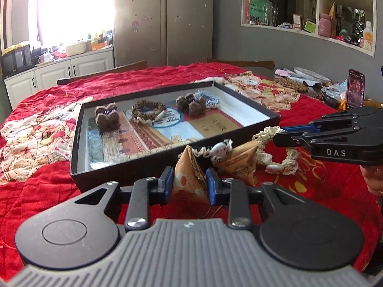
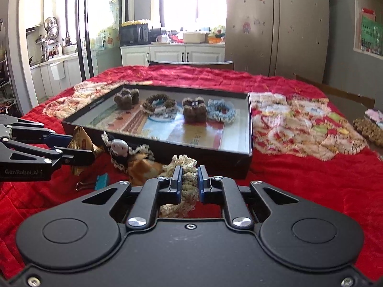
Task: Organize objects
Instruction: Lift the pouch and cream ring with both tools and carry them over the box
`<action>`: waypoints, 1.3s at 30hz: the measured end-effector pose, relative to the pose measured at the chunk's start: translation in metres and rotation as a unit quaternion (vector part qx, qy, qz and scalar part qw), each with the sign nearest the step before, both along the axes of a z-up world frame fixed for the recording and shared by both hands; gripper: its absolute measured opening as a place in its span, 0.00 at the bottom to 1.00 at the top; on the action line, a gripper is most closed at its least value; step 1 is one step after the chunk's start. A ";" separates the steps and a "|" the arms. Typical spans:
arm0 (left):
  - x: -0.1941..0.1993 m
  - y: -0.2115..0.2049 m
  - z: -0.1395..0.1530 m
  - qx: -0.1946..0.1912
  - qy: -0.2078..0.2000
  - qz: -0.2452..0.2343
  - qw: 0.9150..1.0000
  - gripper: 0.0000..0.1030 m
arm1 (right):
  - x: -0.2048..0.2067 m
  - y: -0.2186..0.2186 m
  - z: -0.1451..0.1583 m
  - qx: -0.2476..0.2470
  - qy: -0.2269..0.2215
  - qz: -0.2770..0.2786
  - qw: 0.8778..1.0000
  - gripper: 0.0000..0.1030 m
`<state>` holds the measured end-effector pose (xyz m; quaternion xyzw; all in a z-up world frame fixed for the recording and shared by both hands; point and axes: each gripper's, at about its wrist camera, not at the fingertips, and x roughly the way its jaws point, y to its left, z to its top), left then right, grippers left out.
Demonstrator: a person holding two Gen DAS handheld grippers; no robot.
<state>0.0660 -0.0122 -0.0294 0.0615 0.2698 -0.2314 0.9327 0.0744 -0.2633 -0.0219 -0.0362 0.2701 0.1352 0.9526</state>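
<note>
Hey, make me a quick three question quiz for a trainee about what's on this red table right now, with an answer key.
1. True or false: the left claw grips a triangular orange packet.
2. What does the right claw pinch?
A. the blue scrunchie
B. the cream lace scrunchie
C. the phone
3. Fill in: the fuzzy brown hair pieces lie inside the black ____.

Key: 1 true; 2 B; 3 tray.
</note>
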 end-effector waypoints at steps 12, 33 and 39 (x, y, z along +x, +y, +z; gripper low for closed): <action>0.012 0.014 0.033 -0.025 -0.031 0.027 0.999 0.32 | 0.007 0.004 0.039 0.008 -0.052 0.007 0.999 0.13; 0.071 0.011 0.063 -0.040 -0.059 0.062 0.995 0.33 | 0.079 0.039 0.071 0.023 -0.076 0.012 0.997 0.13; 0.101 0.011 0.052 -0.043 -0.041 0.089 0.994 0.33 | 0.113 0.051 0.060 0.030 -0.060 0.005 0.998 0.13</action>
